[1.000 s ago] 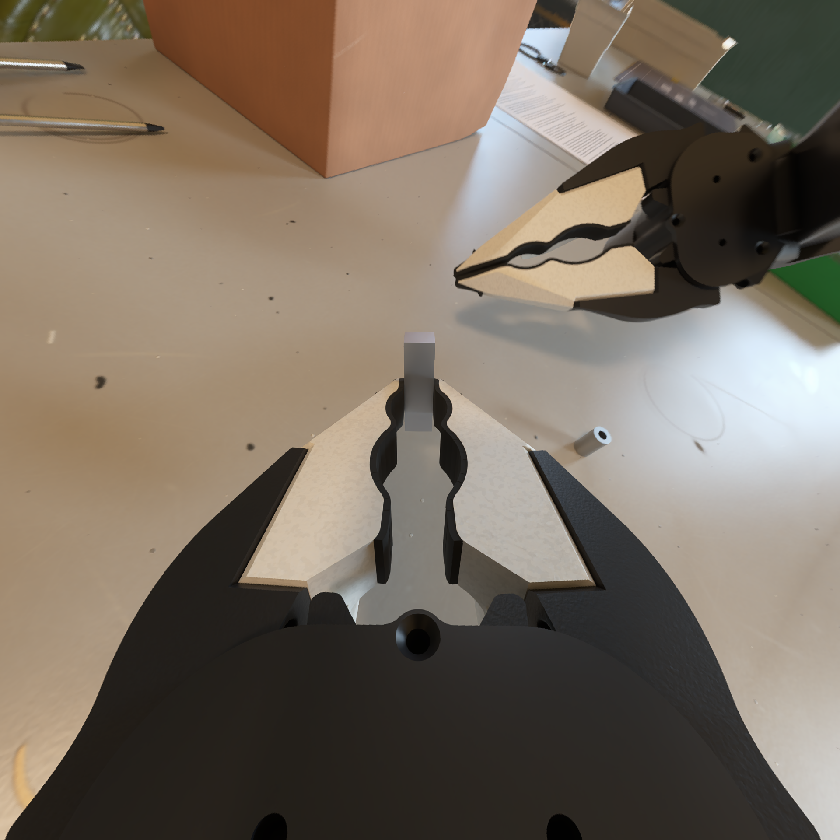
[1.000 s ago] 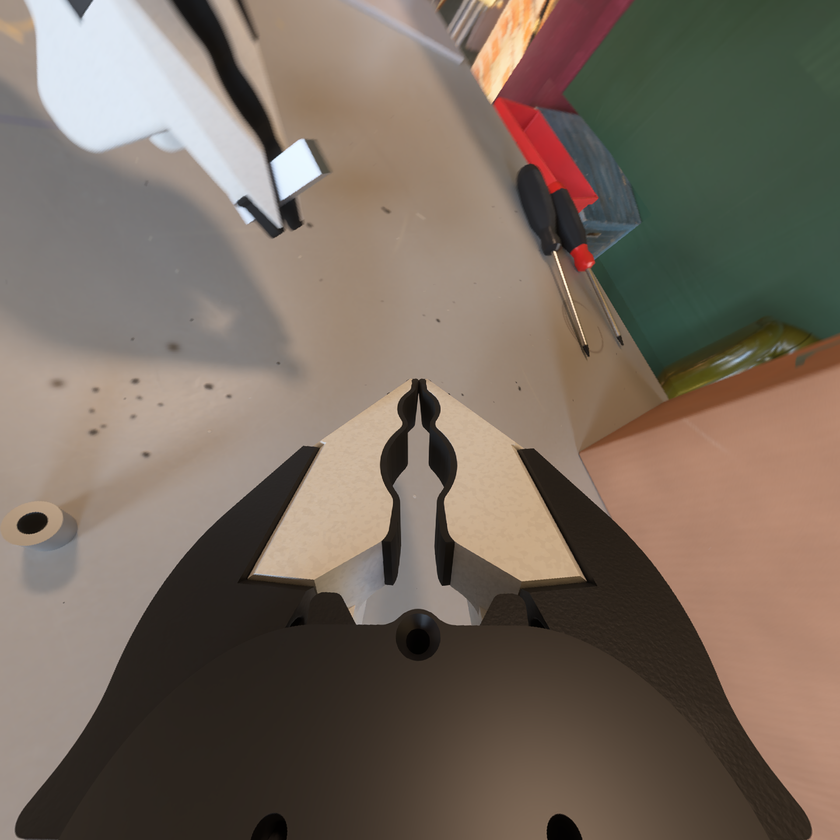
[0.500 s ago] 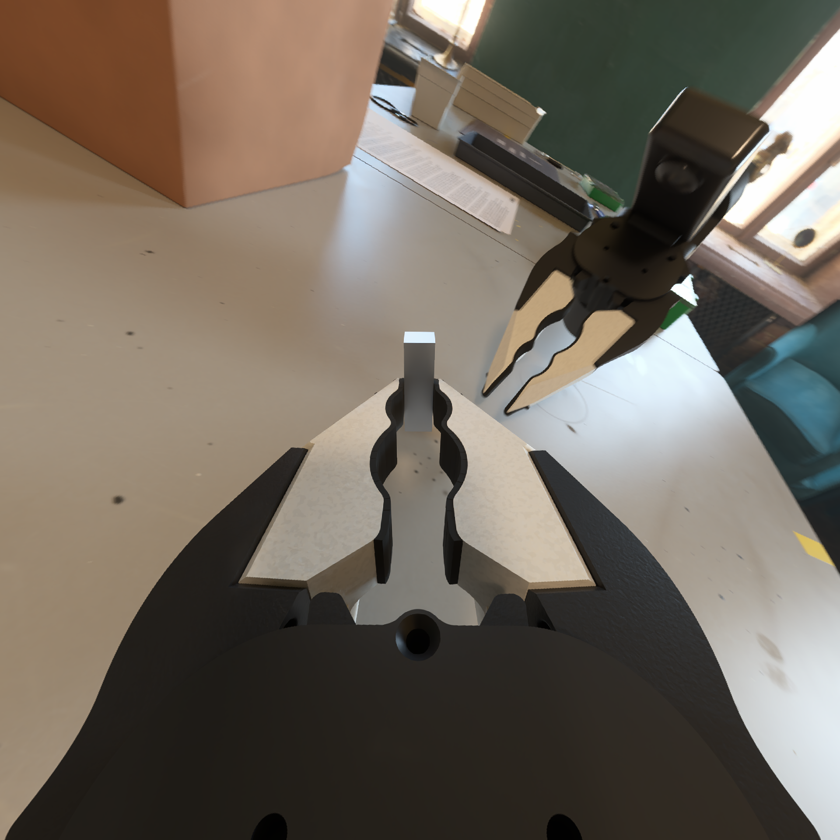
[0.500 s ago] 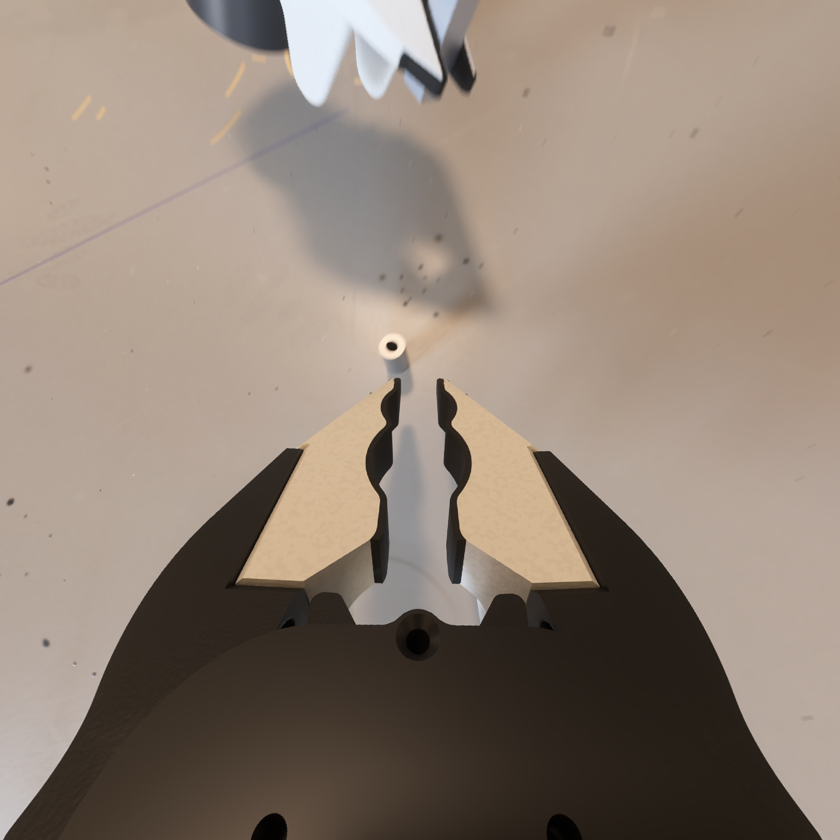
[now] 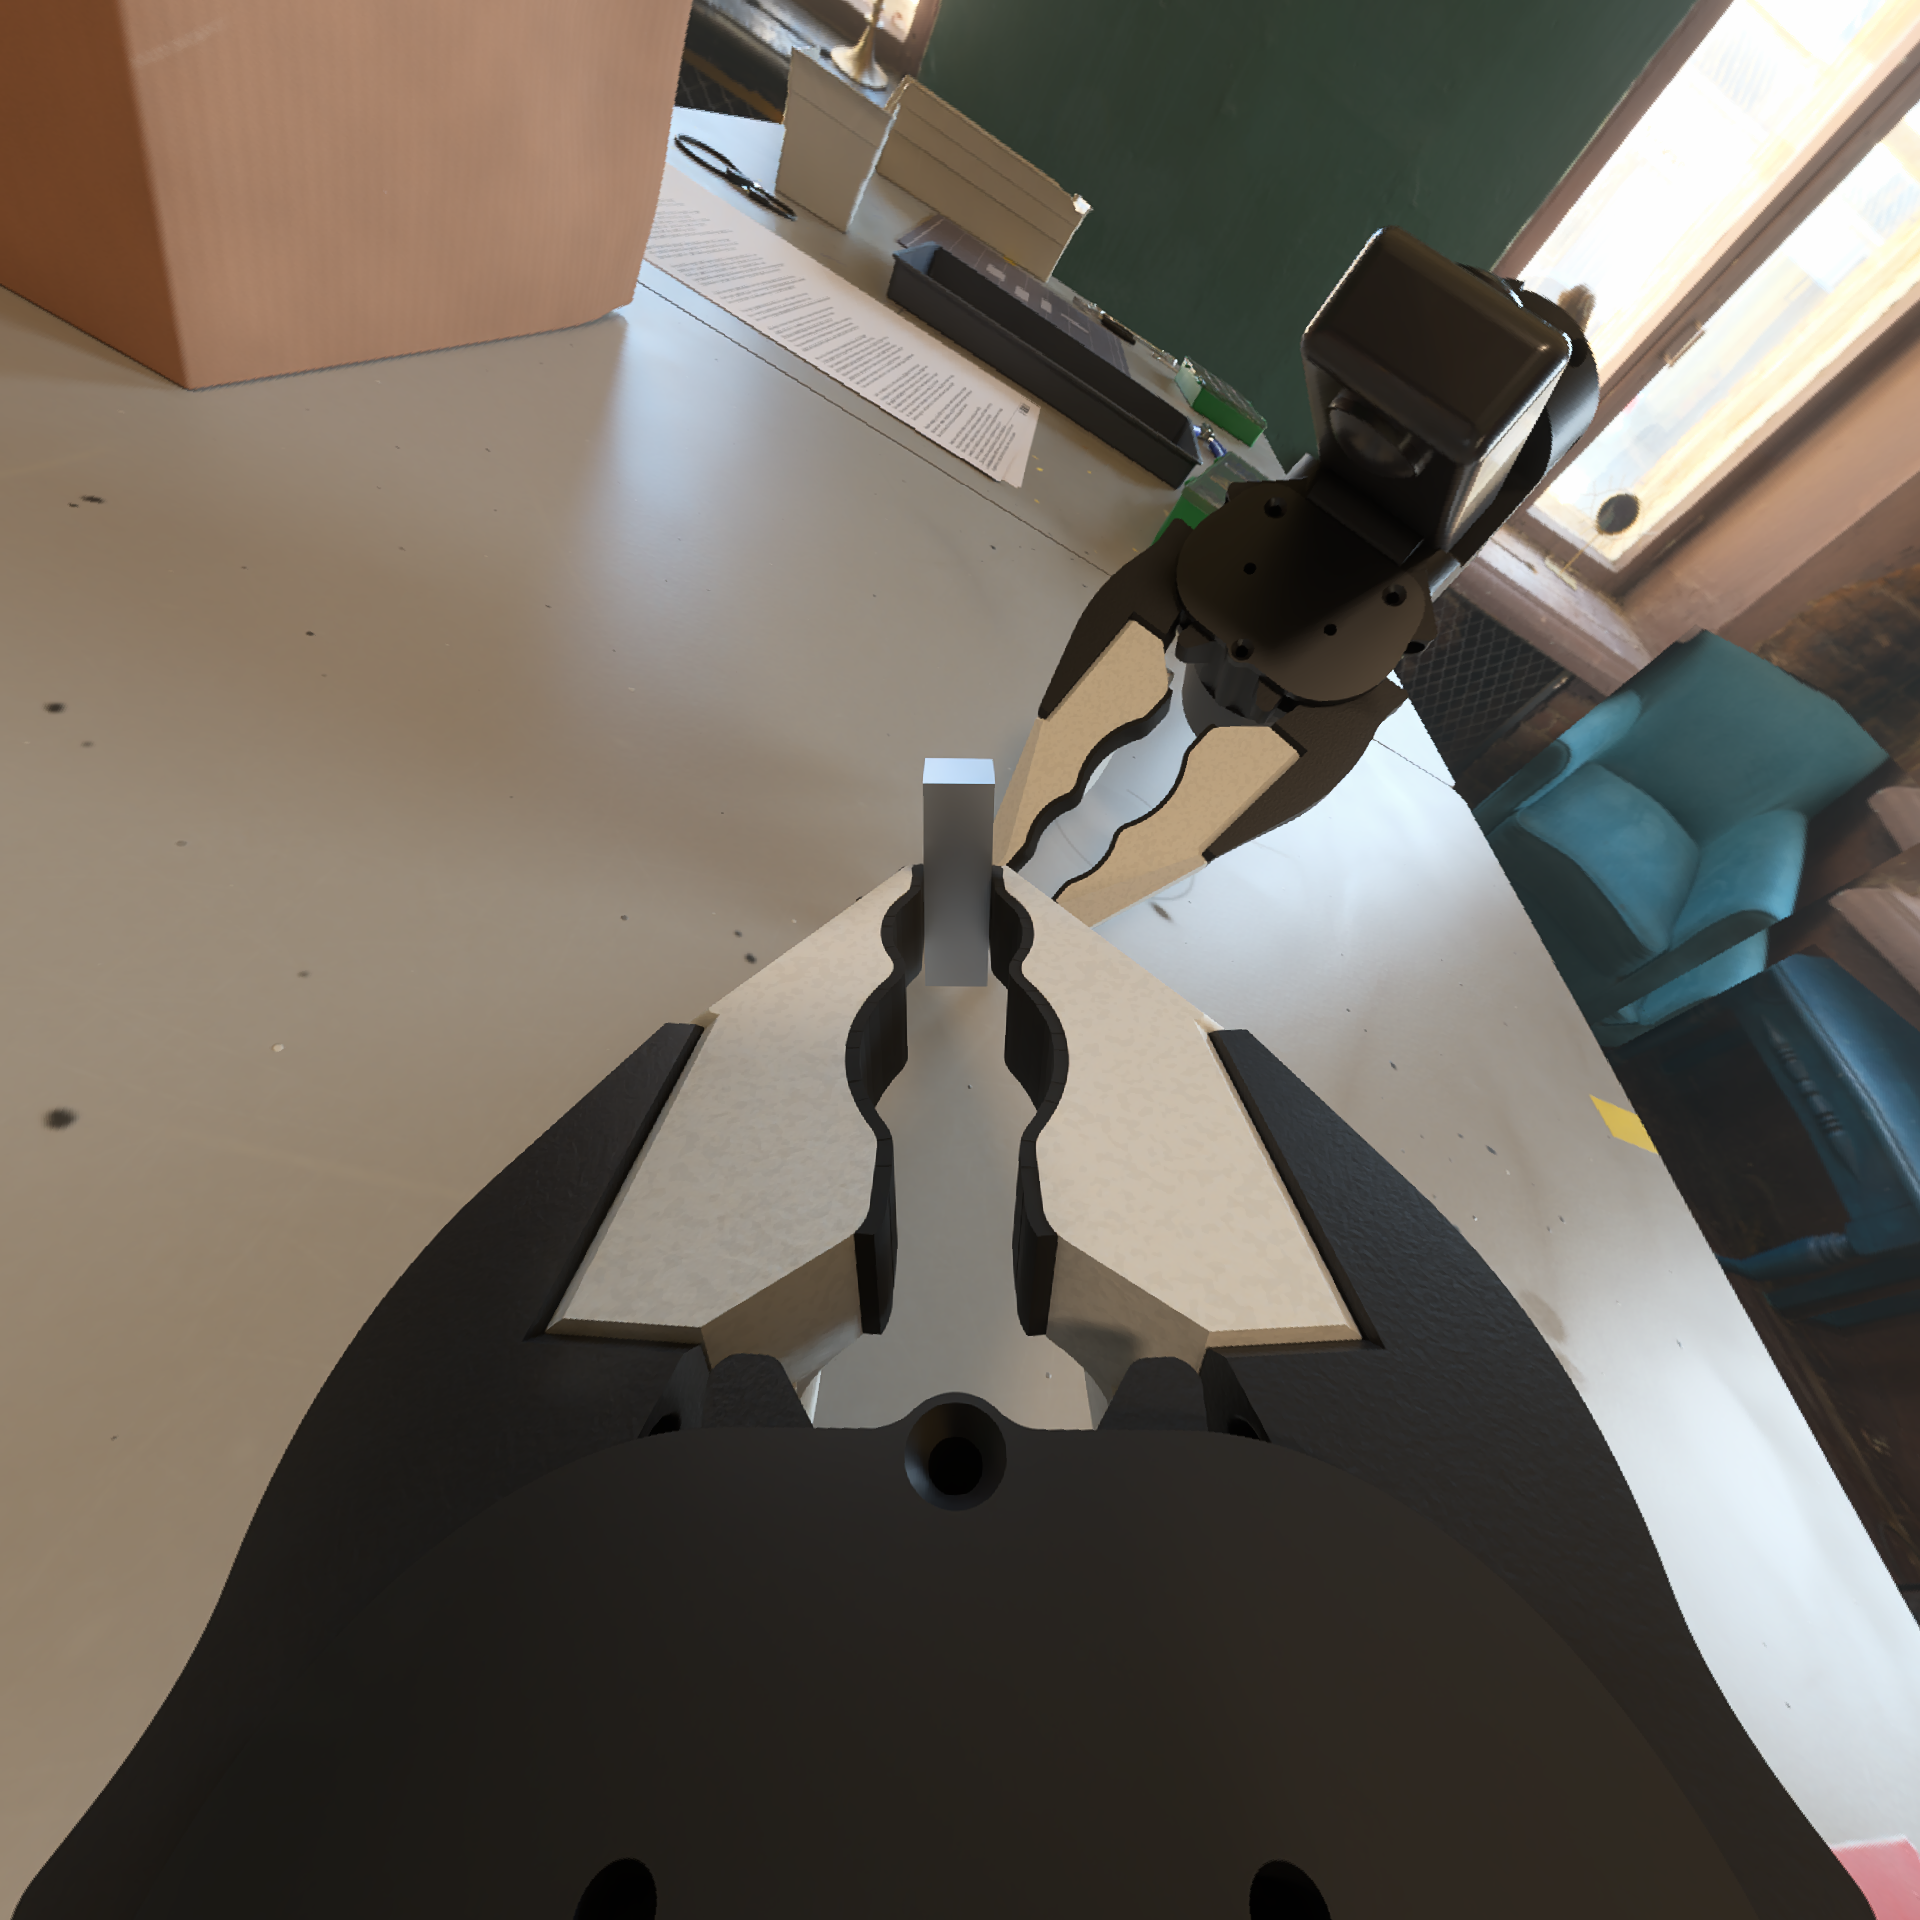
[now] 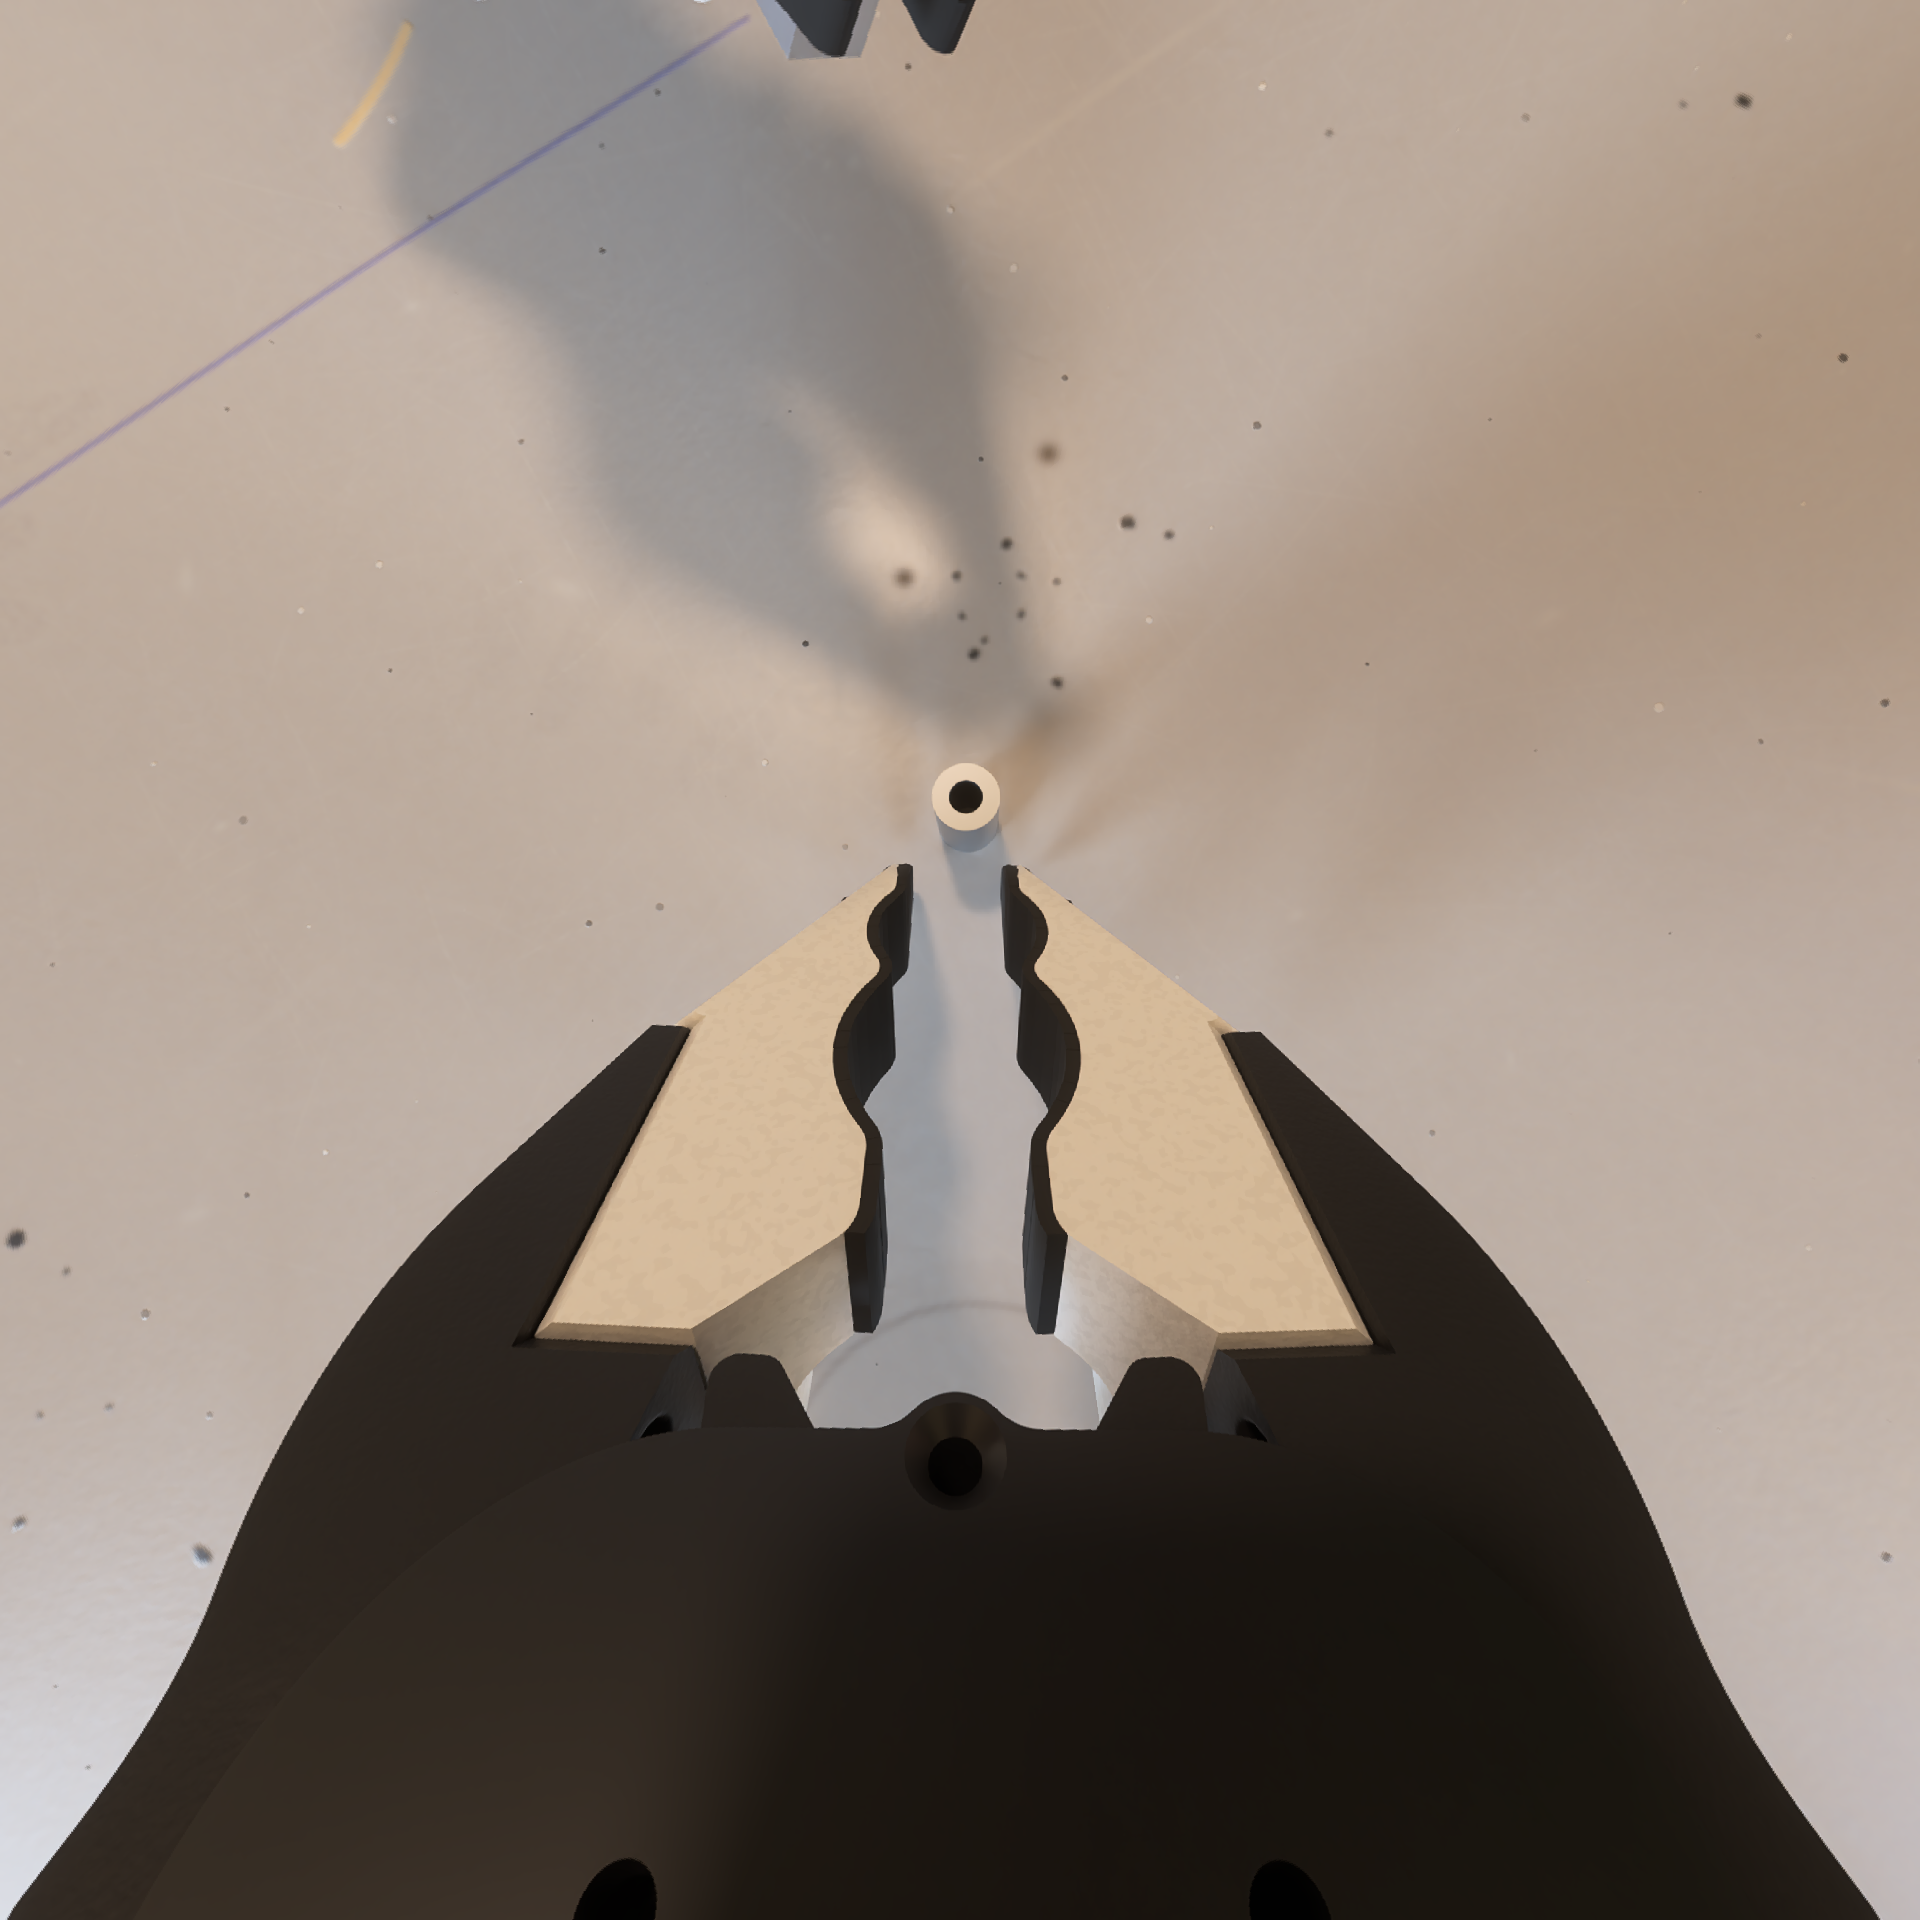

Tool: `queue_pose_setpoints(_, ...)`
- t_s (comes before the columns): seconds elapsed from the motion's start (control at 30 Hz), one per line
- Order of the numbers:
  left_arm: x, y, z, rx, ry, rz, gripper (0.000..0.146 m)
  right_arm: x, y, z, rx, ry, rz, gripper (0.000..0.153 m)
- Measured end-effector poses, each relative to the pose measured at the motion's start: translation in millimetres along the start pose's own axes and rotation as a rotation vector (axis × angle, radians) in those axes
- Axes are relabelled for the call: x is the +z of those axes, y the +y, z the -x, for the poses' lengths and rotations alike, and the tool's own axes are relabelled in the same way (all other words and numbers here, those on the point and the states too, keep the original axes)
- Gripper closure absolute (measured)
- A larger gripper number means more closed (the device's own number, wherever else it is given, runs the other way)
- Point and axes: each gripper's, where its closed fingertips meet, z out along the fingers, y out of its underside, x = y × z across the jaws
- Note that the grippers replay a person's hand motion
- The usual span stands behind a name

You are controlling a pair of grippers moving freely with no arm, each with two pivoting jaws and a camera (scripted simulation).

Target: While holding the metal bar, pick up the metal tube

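Left gripper [image 5: 954, 883] is clamping the metal bar [image 5: 956, 868] at its tips, right gripper [image 6: 957, 868] is hanging jaws parted just above the upright metal tube [image 6: 966, 805] on the table [image 6: 1455, 623], grasp and lift remaining.

Left gripper [image 5: 954, 883] pinches the upright grey rectangular metal bar [image 5: 956, 868] at its fingertips, above the pale speckled table [image 5: 416, 727]. Right gripper [image 5: 1049, 888] is ahead and to its right, pointing down at the table, fingers [image 5: 1164, 821] apart. In the right wrist view the short pale metal tube [image 6: 965, 808] stands on end on the table, just past the fingertips and centred on the gap, not touching them. Large brown cardboard box [image 5: 343, 166] sits far left on the table. Printed white paper sheet [image 5: 842, 332] lies right of the box, flat black tray [image 5: 1039, 353] behind it, stacked white boxes [image 5: 935, 166] farther back. Teal armchair [image 5: 1683, 831] is off the table's right edge.
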Motion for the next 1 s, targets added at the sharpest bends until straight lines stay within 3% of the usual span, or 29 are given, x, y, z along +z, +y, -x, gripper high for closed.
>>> queue_pose_setpoints(0.13,1,1,-3,0.000,0.018,0.006,0.135,2,-2,1,0.019,0.007,0.024,0.136)
queue_pose_setpoints(0.3,4,6,-3,0.005,0.023,0.026,0.135,3,-6,0,0.135,-0.054,-0.051,0.140)
queue_pose_setpoints(0.47,5,10,-2,-0.011,0.035,0.033,0.135,5,-12,-5,0.244,-0.092,-0.073,0.135)
queue_pose_setpoints(0.7,4,13,-2,-0.017,0.046,0.040,0.135,7,-12,-3,0.058,0.043,0.022,0.139)
queue_pose_setpoints(1.0,6,16,-5,-0.006,0.058,0.049,0.135,9,-15,2,0.145,-0.013,-0.005,0.141)
